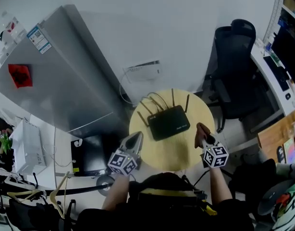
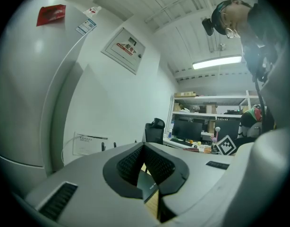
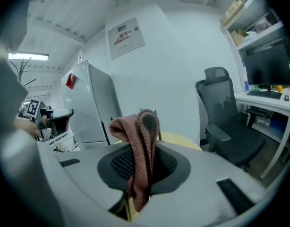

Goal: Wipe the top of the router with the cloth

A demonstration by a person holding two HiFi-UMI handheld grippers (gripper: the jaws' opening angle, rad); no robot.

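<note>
worktop [image 1: 186, 154]: router [image 1: 168, 122] just past centre, antennas [image 1: 172, 98] toward 12 | left gripper [image 1: 134, 139] at 8, clenched and empty | right gripper [image 1: 203, 134] at 4, clamped on cloth [image 3: 135, 141], short of router | next: lay cloth flat on router top, sweep 3 to 9 — lightly, clear of antennas

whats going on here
A person holds tongs in each hand over a round wooden table. The right tongs grip a reddish-brown cloth, held to the right of the black router, not on it. The left tongs are shut and empty. Wiping hasn't started.
</note>
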